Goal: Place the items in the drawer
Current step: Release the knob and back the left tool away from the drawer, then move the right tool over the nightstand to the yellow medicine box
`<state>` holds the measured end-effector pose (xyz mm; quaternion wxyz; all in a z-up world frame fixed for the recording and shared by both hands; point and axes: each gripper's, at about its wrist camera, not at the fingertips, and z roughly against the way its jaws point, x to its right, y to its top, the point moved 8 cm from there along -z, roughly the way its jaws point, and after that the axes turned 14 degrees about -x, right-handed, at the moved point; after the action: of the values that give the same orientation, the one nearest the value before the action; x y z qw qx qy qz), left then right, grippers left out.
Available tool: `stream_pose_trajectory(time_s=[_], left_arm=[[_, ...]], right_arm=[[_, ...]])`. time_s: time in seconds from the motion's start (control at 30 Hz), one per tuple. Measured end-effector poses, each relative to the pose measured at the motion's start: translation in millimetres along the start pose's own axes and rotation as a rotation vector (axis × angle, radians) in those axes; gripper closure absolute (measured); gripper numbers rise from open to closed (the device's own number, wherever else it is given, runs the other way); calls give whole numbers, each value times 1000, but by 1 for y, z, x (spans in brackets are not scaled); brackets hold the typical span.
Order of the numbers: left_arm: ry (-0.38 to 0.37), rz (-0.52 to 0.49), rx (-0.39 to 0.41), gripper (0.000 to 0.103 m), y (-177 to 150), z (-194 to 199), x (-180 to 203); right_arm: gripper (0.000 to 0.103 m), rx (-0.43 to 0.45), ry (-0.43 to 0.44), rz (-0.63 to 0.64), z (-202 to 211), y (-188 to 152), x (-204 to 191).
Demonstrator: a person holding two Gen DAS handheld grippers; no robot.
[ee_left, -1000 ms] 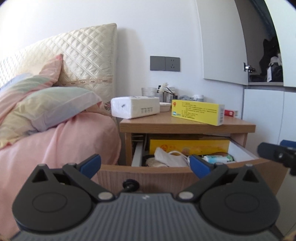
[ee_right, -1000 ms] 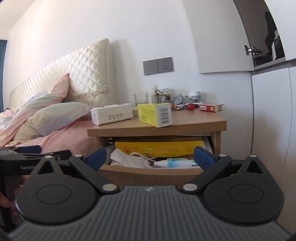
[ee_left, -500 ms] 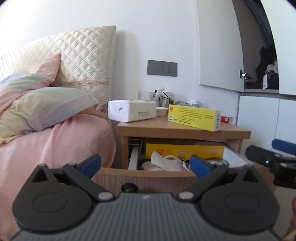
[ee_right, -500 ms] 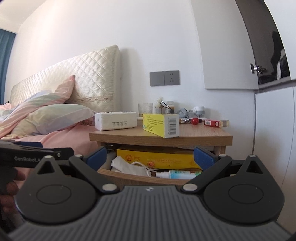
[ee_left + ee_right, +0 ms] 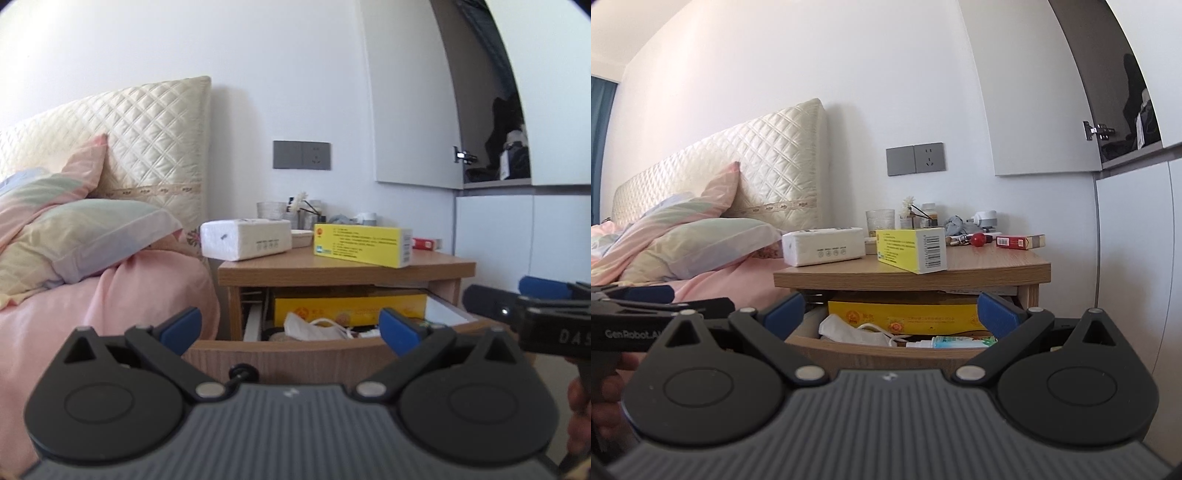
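Jaws of the left gripper (image 5: 290, 330) stand spread wide at the bottom centre of its frame, blue pads far apart, holding and touching nothing. Jaws of the right gripper (image 5: 892, 314) are spread just as wide, bare between the pads, low in the centre of that frame.

Between both pairs of pads sits the open wooden drawer (image 5: 280, 356) of the light wood bedside bench (image 5: 345, 267). Its front panel runs across the lower middle of the left view, a small black knob (image 5: 240, 371) just above the gripper body. Inside lie a crumpled white face mask (image 5: 857, 334), a flat yellow carton (image 5: 905, 314) along the back, and a small white and green tube (image 5: 955, 341) at the front right.

On the benchtop, centre of frame, a long yellow cardboard box (image 5: 362, 245) lies flat near the front edge, beside a white tissue pack (image 5: 245, 238) to its left. A red cigarette pack (image 5: 1019, 241) lies at the right rear, with small clutter along the wall.

A pink-covered bed (image 5: 110, 295) fills the left of frame, close against the bench's side. White cabinet doors (image 5: 517, 236) close in the right. The right gripper intrudes at the right edge of the left view, level with the drawer.
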<state>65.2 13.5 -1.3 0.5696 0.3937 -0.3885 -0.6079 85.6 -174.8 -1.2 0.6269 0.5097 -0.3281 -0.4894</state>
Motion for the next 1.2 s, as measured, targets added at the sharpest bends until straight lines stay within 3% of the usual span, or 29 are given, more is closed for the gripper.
stream_pose_trajectory(time_s=[1.2], left_arm=[[-48, 1, 10, 0, -3, 10, -7]], right_arm=[[0, 0, 27, -34, 5, 3, 1]])
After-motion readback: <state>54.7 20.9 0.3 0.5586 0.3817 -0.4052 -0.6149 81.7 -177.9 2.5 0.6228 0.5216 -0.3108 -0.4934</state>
